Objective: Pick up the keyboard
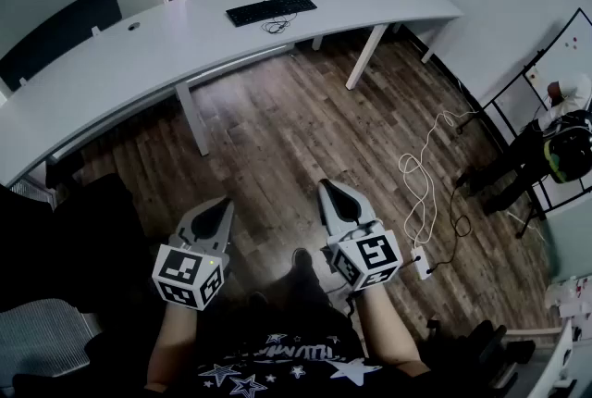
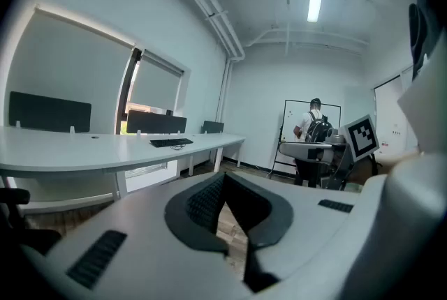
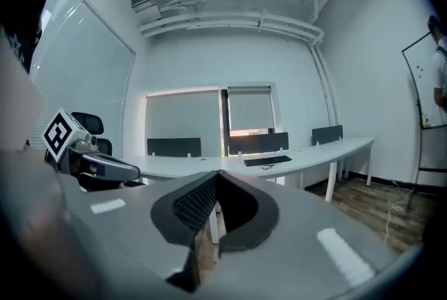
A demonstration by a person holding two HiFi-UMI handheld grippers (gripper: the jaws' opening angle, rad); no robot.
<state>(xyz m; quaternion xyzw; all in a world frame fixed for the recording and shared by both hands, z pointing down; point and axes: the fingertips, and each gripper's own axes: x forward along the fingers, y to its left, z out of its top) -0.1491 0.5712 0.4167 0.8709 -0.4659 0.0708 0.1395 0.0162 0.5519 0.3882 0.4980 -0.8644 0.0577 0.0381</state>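
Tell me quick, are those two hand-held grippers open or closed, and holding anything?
Left grey hand-held gripper: closed, holding nothing.
Right grey hand-held gripper: closed, holding nothing.

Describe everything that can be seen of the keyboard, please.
The keyboard is black, thin, long and rectangular, plastic by its look. It lies flat on the curved white desk, a little skewed to the desk's edge. A thin dark cable lies bunched at its near side. Nothing else touches it.
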